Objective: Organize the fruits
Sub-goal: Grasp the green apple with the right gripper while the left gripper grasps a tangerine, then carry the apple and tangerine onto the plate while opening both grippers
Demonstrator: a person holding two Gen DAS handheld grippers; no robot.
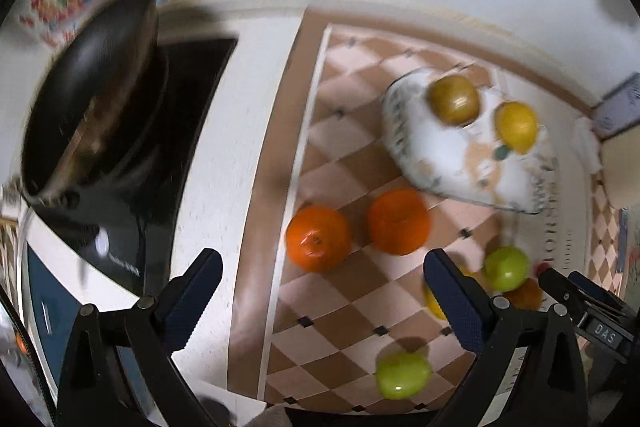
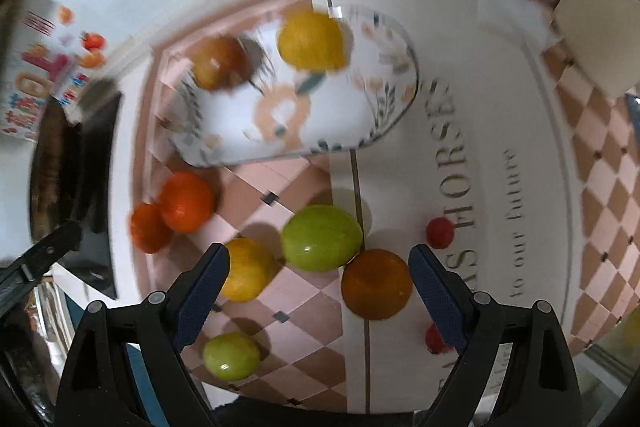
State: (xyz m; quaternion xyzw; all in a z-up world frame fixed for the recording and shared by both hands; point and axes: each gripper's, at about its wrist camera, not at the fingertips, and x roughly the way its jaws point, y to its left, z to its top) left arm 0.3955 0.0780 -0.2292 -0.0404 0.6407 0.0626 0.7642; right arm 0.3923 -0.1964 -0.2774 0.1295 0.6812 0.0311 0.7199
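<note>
A patterned white plate holds a brownish fruit and a yellow fruit. Loose on the checkered cloth lie two oranges, a large green fruit, a small green fruit, a yellow fruit and a dark orange fruit. My left gripper is open and empty above the cloth. My right gripper is open and empty above the green, yellow and dark orange fruits.
A black pan sits on a black cooktop at the left. Two small red fruits lie on the white mat with lettering. A box stands at the far right.
</note>
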